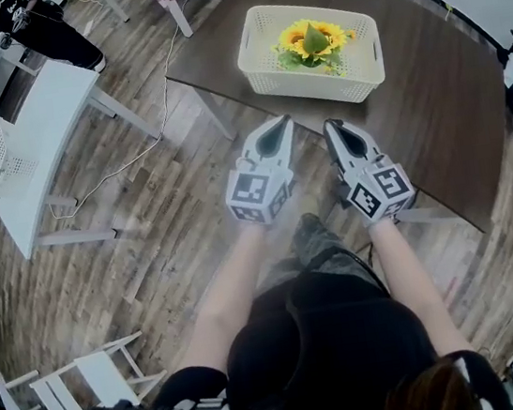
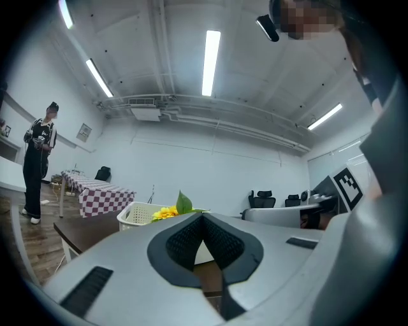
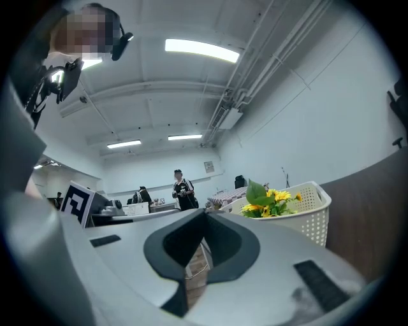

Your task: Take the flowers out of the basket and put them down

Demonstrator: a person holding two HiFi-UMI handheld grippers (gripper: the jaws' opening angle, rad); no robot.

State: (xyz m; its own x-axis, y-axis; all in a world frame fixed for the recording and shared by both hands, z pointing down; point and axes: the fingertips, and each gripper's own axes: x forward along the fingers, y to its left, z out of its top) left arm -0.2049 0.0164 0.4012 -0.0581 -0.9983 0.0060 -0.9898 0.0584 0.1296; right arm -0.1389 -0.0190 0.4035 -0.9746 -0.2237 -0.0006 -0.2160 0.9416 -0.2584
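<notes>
Dark brown table (image 1: 431, 99) carries 1 white basket (image 1: 261, 66) with the flowers (image 1: 312, 42) inside, apparently sunflowers. Left gripper (image 1: 281, 125) and right gripper (image 1: 332, 128) hover near the table edge, both clenched, gripping nothing.

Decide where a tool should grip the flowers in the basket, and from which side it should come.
Probably from above: the basket walls in the flowers on every side and only its top is open. Grip low in the green leaves beside the yellow heads, not the petals; the stems are hidden.
</notes>
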